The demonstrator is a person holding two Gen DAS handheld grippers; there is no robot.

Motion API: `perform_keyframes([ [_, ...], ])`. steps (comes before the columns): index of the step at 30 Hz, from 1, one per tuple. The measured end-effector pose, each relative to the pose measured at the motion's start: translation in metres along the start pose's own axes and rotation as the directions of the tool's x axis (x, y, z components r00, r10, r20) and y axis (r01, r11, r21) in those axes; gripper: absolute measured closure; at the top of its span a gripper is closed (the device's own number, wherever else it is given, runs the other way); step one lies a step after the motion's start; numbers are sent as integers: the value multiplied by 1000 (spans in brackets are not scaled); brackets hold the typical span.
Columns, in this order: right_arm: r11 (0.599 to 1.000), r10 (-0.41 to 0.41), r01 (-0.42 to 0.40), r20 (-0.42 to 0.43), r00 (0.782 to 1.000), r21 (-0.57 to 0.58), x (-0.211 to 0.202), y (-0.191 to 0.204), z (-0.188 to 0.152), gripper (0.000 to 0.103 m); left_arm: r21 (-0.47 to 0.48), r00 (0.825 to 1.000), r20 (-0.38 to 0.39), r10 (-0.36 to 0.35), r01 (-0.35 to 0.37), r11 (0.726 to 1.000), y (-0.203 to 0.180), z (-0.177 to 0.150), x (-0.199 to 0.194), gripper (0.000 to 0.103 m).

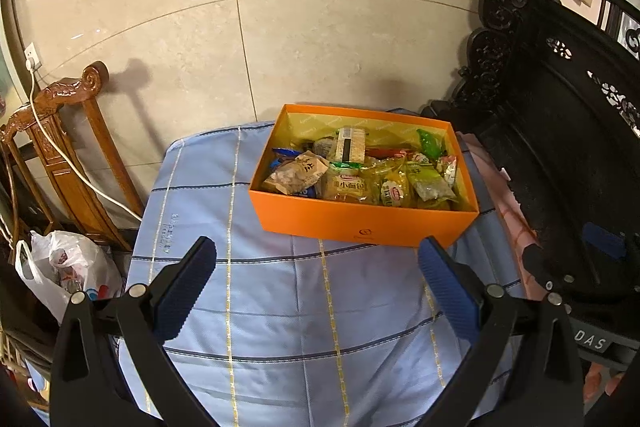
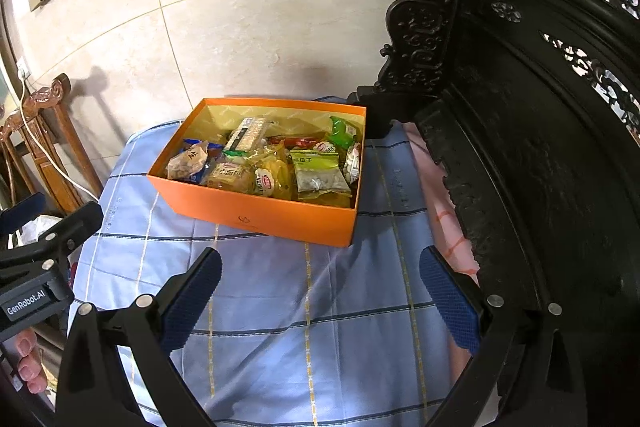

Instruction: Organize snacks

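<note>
An open orange box (image 1: 352, 221) stands on a blue checked cloth (image 1: 280, 307) and holds several wrapped snacks, among them a small bread pack (image 1: 349, 185) and a green seed pack (image 1: 430, 183). The box also shows in the right wrist view (image 2: 256, 215), with the green seed pack (image 2: 319, 173) near its right side. My left gripper (image 1: 318, 247) is open and empty, a short way in front of the box. My right gripper (image 2: 320, 257) is open and empty, also just in front of the box. The left gripper's body (image 2: 44, 255) shows at the left edge of the right wrist view.
A carved dark wooden bench back (image 2: 520, 147) rises close on the right. A pink cloth (image 2: 448, 227) lies along its base. A brown wooden chair (image 1: 68, 147) with a white cable and a white plastic bag (image 1: 64, 267) stand to the left. A tiled wall is behind.
</note>
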State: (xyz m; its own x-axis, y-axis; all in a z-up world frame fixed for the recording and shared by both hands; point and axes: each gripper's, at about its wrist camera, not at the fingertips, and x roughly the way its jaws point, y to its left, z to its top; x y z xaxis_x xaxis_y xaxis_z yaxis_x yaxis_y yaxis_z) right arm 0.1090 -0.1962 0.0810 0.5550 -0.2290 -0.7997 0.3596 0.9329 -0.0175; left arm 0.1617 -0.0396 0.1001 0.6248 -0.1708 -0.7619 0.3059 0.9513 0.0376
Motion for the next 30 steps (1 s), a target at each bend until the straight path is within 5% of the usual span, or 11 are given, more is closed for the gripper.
perform_keyframes([
  [30, 1000, 7, -7, -13, 1000, -16, 7, -4, 7, 4, 10, 1000, -11, -24, 24, 1000, 5, 6, 4, 4],
])
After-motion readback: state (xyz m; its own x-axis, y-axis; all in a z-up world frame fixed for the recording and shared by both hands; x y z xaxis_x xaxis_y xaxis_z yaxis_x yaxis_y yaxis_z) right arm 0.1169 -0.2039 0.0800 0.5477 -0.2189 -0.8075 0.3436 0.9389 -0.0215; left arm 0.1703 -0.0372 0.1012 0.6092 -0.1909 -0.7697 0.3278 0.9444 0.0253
